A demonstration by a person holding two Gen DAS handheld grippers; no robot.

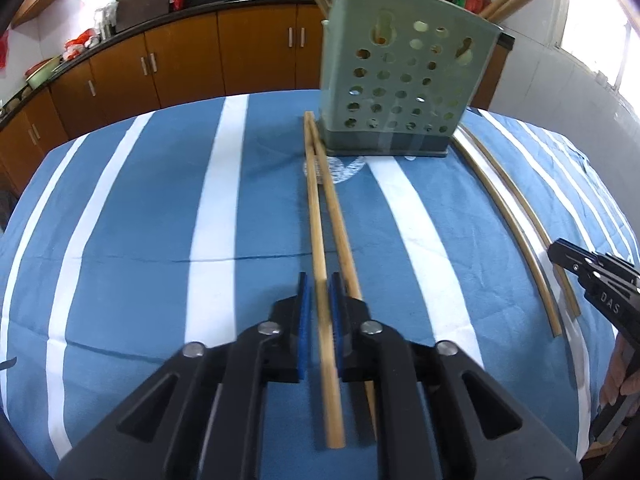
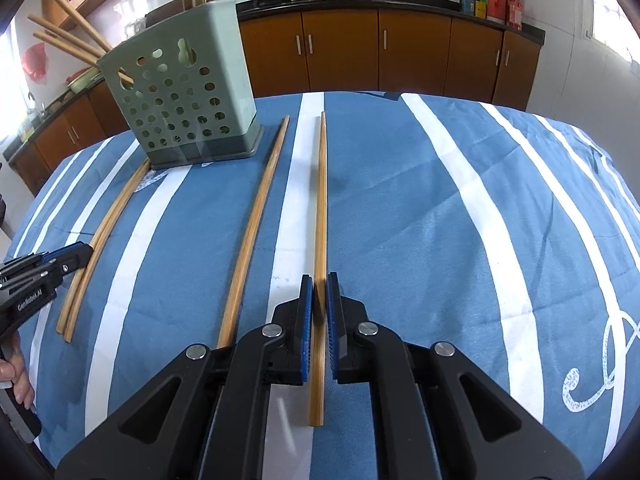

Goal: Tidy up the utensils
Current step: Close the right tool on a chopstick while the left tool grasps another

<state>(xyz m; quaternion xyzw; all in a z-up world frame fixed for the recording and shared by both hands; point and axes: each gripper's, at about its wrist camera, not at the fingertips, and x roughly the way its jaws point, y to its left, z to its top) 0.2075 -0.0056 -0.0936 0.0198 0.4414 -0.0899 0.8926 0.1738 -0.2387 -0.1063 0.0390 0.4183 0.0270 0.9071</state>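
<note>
Several chopsticks stand in the green perforated holder point(image 2: 188, 108), which sits ahead and left of the right gripper point(image 2: 319, 312) on the striped tablecloth point(image 2: 440, 240). That gripper's jaws clamp one chopstick point(image 2: 321, 200); another point(image 2: 256, 216) lies just left. The left gripper point(image 1: 319, 312) clamps a chopstick point(image 1: 318, 240), its partner point(image 1: 340, 224) just right.

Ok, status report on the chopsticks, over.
Left gripper shut on one chopstick. Right gripper shut on another chopstick. Holder unobstructed.
</note>
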